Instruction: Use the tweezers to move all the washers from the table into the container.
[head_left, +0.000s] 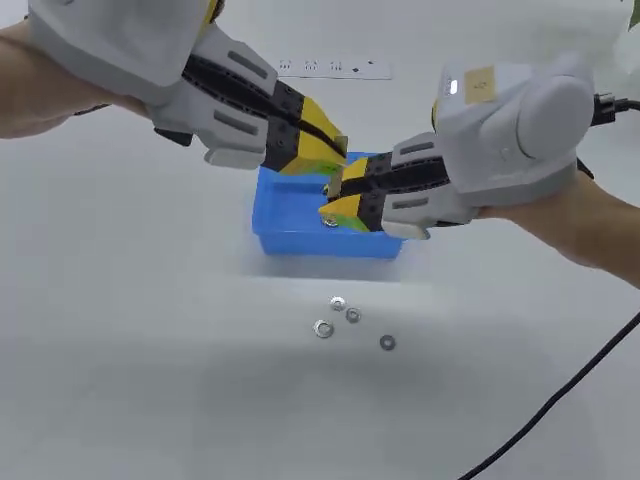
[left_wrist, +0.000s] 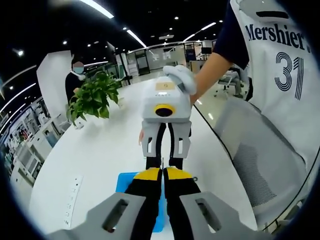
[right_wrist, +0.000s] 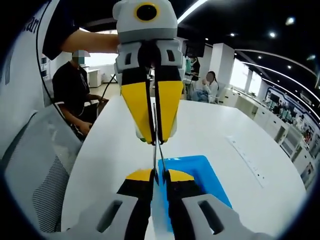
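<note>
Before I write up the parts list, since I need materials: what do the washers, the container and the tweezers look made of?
Washers: likely metal, silvery and shiny, with small bright glints. Container: probably plastic, a uniform bright blue, smooth with a soft sheen. Tweezers: seemingly metal, a thin grey strip with a dull shine, though too slim to be sure.

Opposed gripper views, container (right_wrist: 200, 175) shared

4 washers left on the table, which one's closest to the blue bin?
The top washer of the group in the head view, just in front of the blue container. The other three washers lie nearer the camera.
</note>
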